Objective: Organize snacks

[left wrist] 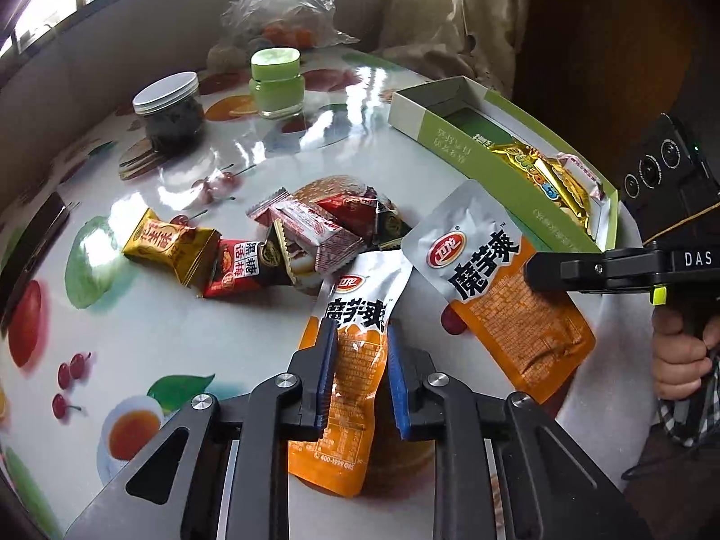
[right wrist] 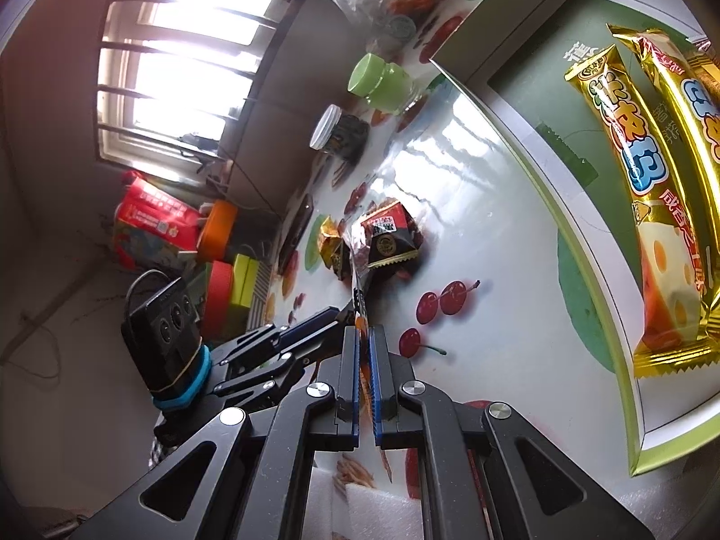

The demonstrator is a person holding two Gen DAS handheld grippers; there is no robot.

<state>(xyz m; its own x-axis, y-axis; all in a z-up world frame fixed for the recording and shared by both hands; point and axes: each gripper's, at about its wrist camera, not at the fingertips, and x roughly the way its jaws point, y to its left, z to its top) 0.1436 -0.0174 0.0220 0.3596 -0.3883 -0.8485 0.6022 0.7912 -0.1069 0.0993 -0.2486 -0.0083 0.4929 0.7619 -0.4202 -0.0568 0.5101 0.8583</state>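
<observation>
Left of the green box [left wrist: 450, 135] lies a heap of small sweets [left wrist: 288, 238]. Nearer us, our left gripper [left wrist: 360, 351] has its jaws around an orange pouch [left wrist: 346, 387] on the table [left wrist: 180, 315], pads seemingly pressing its sides. Closer to the box, our right gripper [left wrist: 535, 270] is clenched on a second orange pouch [left wrist: 495, 283], raised. Next, we judge, that pouch goes into the box beside the gold bars [right wrist: 630, 157].

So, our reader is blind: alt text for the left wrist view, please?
The left gripper straddles an orange snack pouch on a fruit-print table. The right gripper holds a second pouch near a green box; small candies lie beyond.
</observation>
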